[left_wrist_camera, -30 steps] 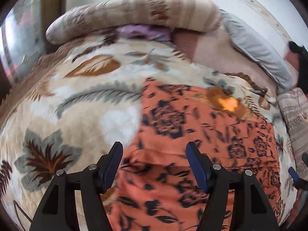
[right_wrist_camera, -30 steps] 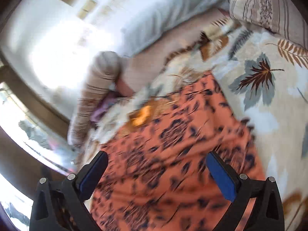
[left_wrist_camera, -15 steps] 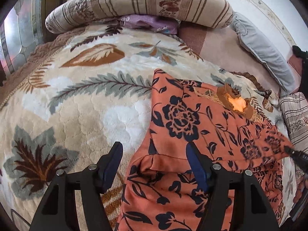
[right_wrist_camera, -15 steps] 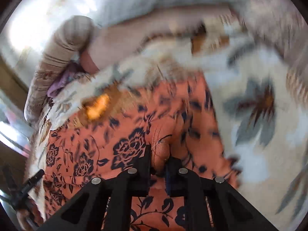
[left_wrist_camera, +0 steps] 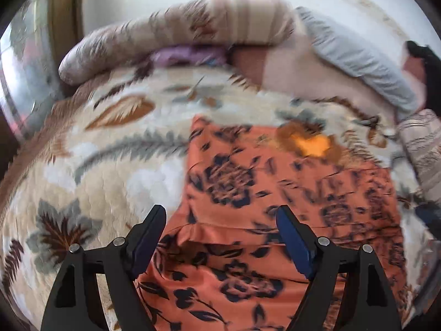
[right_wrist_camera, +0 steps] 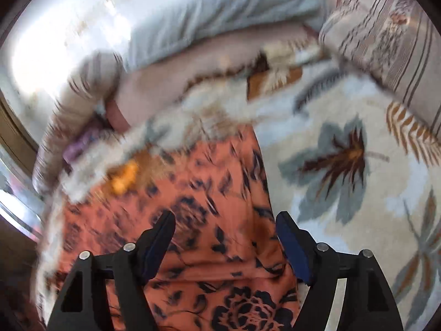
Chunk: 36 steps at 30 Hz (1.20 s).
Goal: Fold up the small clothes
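An orange garment with dark flowers (left_wrist_camera: 248, 182) lies spread on the leaf-patterned blanket (left_wrist_camera: 96, 179), its near part doubled over along a crease. My left gripper (left_wrist_camera: 220, 212) hovers over that crease near the garment's left edge. Its jaws are opening, and the cloth lies under the gap with no pad pressing on it. In the right wrist view the same garment (right_wrist_camera: 206, 193) fills the lower middle. My right gripper (right_wrist_camera: 225, 216) hangs over its right edge with jaws opening and nothing pinched between the pads. Both views are blurred by motion.
A striped bolster (left_wrist_camera: 179, 33) and a purple cloth (left_wrist_camera: 187, 55) lie at the far end of the bed. A grey pillow (left_wrist_camera: 358, 63) sits at the back right, and a striped pillow (right_wrist_camera: 386, 41) lies to the right. Bare blanket (right_wrist_camera: 344, 165) flanks the garment.
Half a second ago the right gripper was shut on a pinch of the garment; now its jaws stand apart and the cloth is let go. The left jaws have spread wider.
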Each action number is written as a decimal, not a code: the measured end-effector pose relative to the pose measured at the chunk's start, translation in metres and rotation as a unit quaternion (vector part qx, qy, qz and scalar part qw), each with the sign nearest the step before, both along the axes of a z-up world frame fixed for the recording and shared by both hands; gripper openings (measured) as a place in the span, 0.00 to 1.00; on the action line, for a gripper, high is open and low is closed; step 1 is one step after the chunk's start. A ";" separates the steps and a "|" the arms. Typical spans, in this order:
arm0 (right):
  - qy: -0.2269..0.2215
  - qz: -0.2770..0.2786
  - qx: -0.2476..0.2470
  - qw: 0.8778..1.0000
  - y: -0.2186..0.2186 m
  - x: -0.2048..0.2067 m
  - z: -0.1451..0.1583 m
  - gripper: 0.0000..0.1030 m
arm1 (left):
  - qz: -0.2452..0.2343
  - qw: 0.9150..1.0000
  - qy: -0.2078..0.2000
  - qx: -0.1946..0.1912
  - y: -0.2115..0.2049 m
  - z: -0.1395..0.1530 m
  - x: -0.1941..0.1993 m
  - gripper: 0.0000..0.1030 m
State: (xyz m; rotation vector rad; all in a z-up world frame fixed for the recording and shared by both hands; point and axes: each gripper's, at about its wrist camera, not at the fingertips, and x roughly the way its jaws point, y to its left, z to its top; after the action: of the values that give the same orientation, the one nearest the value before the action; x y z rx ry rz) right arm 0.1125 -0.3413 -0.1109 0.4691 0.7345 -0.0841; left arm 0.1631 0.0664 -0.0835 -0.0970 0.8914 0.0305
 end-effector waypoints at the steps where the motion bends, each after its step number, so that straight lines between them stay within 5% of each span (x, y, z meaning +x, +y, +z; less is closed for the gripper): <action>1: -0.018 0.005 0.009 1.000 -0.002 -0.002 0.008 0.76 | 0.019 0.999 0.018 0.019 0.005 -0.016 0.009 0.80; 5: -0.038 0.070 0.086 0.993 0.007 0.023 0.011 0.76 | 0.041 0.995 0.090 0.002 0.019 -0.062 0.026 0.81; 9: 0.080 0.023 0.101 0.991 -0.010 0.070 -0.048 0.77 | 0.037 0.996 0.080 -0.007 0.022 -0.047 0.020 0.79; 12: 0.020 0.028 0.136 0.990 -0.012 0.057 -0.032 0.77 | 0.046 0.999 0.027 -0.010 0.030 -0.024 0.011 0.80; 14: -0.003 0.041 0.120 0.992 -0.007 0.058 -0.021 0.77 | 0.044 0.997 0.056 0.019 0.030 -0.039 0.022 0.79; 16: 0.018 0.046 0.109 0.993 -0.007 0.068 -0.030 0.80 | 0.046 0.994 0.098 0.007 0.036 -0.060 0.030 0.80; 18: 0.079 0.019 0.109 0.991 -0.013 0.084 -0.052 0.79 | 0.063 0.995 0.082 -0.013 0.043 -0.049 0.025 0.80; 22: 0.013 0.038 0.102 0.994 -0.002 0.072 -0.019 0.79 | 0.045 0.999 0.017 0.002 0.041 -0.016 0.033 0.80; 27: -0.031 0.110 0.123 0.986 0.020 0.067 0.005 0.79 | 0.038 0.999 0.001 -0.013 0.046 -0.007 0.083 0.80; 30: -0.011 0.169 0.152 0.974 0.029 0.072 -0.017 0.79 | 0.046 0.998 0.034 -0.022 0.051 -0.030 0.118 0.78; 32: 0.039 0.130 0.145 0.980 0.014 0.081 -0.046 0.75 | 0.079 0.994 0.082 -0.002 0.061 -0.059 0.134 0.77; 34: 0.018 0.115 0.195 0.974 -0.001 0.075 -0.052 0.75 | 0.097 0.993 0.064 -0.009 0.066 -0.052 0.127 0.77; 36: 0.011 0.131 0.177 0.975 0.005 0.073 -0.037 0.77 | 0.087 0.995 0.039 -0.001 0.060 -0.039 0.121 0.76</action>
State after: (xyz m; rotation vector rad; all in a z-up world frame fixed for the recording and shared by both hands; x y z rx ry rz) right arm 0.1856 -0.3366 -0.1476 0.7069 0.8317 0.2938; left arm 0.2846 0.1266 -0.1221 -0.1772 0.9599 0.1969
